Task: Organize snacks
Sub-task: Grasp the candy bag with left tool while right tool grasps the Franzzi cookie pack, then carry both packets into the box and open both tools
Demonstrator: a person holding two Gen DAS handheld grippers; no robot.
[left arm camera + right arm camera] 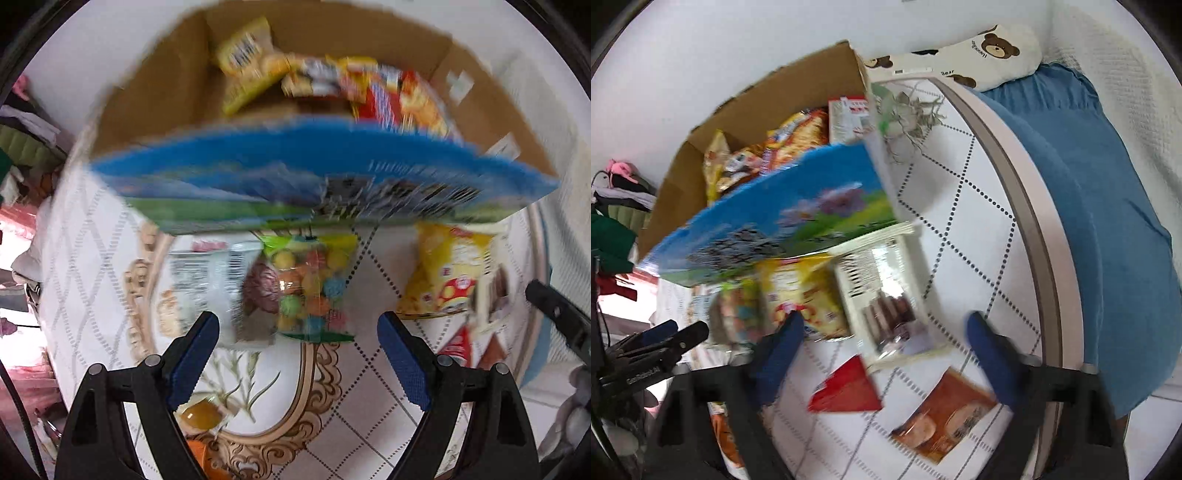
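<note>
A cardboard box (155,99) with a blue printed front (295,162) holds several snack packets. My left gripper (298,326) is open, pointing down at a clear bag of coloured sweets (314,291) whose near edge lies between the tips, untouched. A white packet (199,280) and a yellow packet (450,273) flank it. My right gripper (886,326) is open around a clear packet of brown biscuits (890,295), with gaps on both sides. The yellow packet (801,295) lies by its left finger. A red packet (849,391) and a brown packet (945,417) lie nearer.
The snacks lie on a round table with a white patterned cloth (960,177) and a pale rim (1045,236). A blue cushion (1108,184) and a bear-print pillow (990,51) are beyond the rim. Clothes (22,140) pile up at the left.
</note>
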